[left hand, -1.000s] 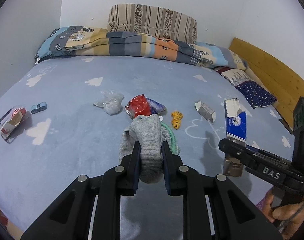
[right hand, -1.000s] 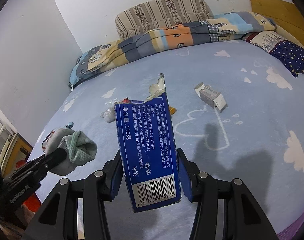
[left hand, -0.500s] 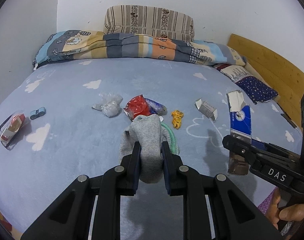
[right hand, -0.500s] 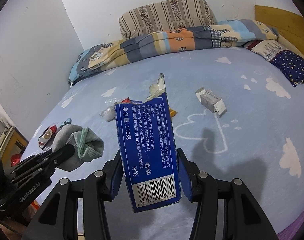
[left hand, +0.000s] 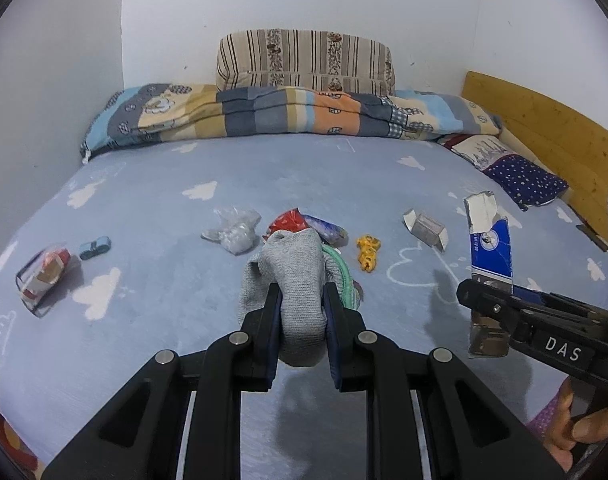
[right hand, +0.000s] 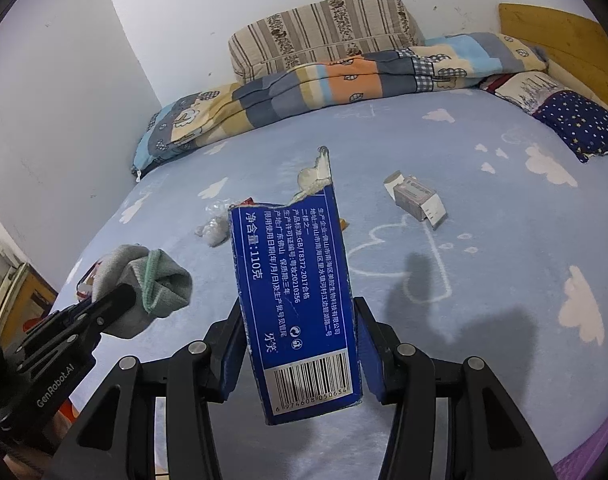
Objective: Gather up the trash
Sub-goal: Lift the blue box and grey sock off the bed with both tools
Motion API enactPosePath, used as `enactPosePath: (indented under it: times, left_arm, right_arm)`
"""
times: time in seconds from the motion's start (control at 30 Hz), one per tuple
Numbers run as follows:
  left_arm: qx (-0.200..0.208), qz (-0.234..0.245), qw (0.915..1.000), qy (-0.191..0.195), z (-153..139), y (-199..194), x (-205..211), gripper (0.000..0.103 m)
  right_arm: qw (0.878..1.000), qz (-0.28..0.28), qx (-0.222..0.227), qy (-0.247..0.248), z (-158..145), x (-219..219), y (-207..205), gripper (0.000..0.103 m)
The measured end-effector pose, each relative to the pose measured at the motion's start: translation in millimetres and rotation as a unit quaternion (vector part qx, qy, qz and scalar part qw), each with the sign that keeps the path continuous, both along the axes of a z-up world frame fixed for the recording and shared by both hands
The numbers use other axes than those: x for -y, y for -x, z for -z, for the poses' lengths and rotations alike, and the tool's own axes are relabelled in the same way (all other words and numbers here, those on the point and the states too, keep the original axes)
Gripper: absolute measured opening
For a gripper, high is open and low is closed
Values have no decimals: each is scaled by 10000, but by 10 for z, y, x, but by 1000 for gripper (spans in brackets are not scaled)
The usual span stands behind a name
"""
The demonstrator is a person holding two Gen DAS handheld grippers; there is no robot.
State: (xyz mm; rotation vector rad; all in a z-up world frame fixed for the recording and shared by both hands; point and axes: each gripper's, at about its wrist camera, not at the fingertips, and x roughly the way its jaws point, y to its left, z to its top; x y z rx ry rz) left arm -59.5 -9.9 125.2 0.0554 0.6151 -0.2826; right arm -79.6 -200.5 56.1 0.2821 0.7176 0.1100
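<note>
My left gripper (left hand: pixel 302 300) is shut on a grey sock with a green cuff (left hand: pixel 294 276), held above the bed; it also shows in the right wrist view (right hand: pixel 144 284). My right gripper (right hand: pixel 298 332) is shut on a torn blue toothpaste box (right hand: pixel 298 300), upright above the bed; the box also shows in the left wrist view (left hand: pixel 490 248). On the blue sheet lie a clear plastic wad (left hand: pixel 234 232), a red and blue wrapper (left hand: pixel 304 224), a small grey box (left hand: pixel 426 230), and a red and white packet (left hand: pixel 44 276).
A yellow toy (left hand: pixel 368 252) and a small blue toy car (left hand: pixel 95 246) lie on the bed (left hand: pixel 144 320). A folded quilt (left hand: pixel 288 114) and striped pillow (left hand: pixel 304 60) line the far wall. A wooden headboard (left hand: pixel 544 140) and starry pillow (left hand: pixel 524 180) are at right.
Both grippers have lifted and pulled back slightly with their loads; the bed items sit a little farther off. Grips are unchanged.
</note>
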Motion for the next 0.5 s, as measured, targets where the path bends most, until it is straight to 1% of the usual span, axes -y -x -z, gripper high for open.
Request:
enactPosePath:
  times: [0.13, 0.5]
  left_arm:
    - [111, -12, 9999, -109, -25, 19, 24, 19]
    - [195, 20, 9995, -236, -37, 39, 70, 19]
  right_arm:
    - [10000, 6, 26, 31, -15, -12, 7, 53]
    - [10000, 17, -45, 84, 7, -31, -11, 53]
